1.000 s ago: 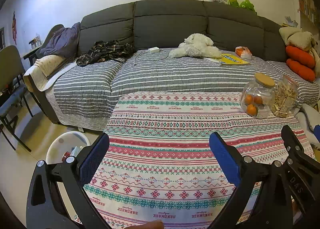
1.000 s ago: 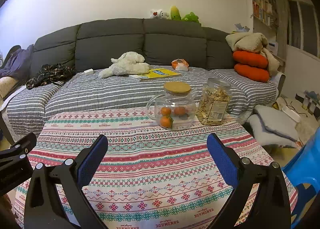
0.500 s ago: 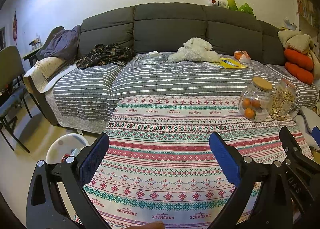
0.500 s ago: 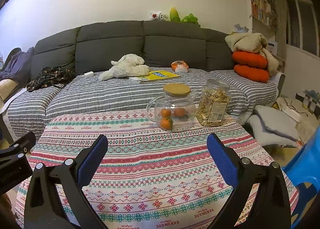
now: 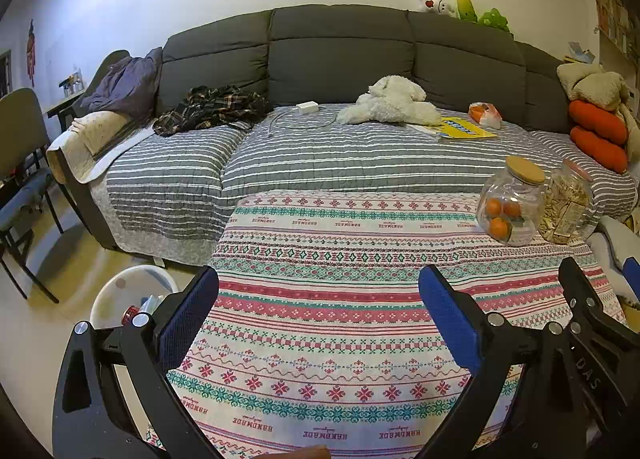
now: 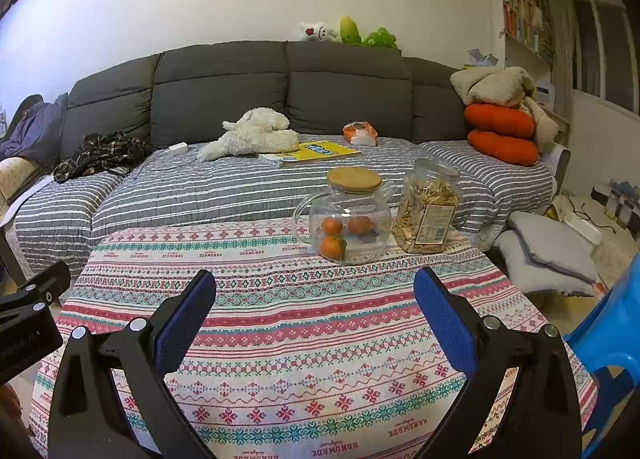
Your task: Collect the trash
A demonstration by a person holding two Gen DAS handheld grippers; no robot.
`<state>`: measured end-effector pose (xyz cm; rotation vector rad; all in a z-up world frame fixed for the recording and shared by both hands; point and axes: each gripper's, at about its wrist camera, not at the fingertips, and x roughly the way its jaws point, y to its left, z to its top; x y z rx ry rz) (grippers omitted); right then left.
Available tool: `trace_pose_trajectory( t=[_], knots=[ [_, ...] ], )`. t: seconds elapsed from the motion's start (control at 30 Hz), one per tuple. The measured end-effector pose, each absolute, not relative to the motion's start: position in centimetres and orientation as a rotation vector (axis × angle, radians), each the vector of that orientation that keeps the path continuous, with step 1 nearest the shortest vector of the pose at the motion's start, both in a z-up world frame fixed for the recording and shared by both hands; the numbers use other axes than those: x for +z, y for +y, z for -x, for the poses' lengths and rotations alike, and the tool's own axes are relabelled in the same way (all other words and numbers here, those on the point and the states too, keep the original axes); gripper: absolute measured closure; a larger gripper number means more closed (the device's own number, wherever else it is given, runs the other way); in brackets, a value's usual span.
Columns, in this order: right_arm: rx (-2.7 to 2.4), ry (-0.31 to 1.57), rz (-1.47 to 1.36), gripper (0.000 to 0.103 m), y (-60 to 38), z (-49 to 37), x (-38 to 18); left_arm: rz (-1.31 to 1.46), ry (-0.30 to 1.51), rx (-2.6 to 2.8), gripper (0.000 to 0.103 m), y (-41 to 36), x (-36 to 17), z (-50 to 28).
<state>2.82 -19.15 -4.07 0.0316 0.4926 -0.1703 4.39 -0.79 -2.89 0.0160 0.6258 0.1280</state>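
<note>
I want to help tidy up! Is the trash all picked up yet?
Nearly, it seems. The white bin on the floor already holds some trash. Both tongs, left and right, are open and empty. The tablecloth shows only a jar of oranges and a snack jar. No loose trash shows there.

You are seeing both views under even, soft indoor light with a slightly cool cast. Fisheye distortion is bending the sofa [image 5: 340,59] and wall [image 6: 240,11], and black vignetting is cutting the corners. Focus is staying sharp throughout; shadows are falling faintly.
</note>
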Motion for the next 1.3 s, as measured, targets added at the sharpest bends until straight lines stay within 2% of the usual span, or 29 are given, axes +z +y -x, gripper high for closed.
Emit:
trace_pose_trajectory(
  t=[1.3],
  knots=[
    [-0.153, 0.514, -0.034, 0.007, -18.76, -3.05, -4.46, -0.04, 0.622, 0.145, 0.007, -1.08, -3.13, -4.49]
  ],
)
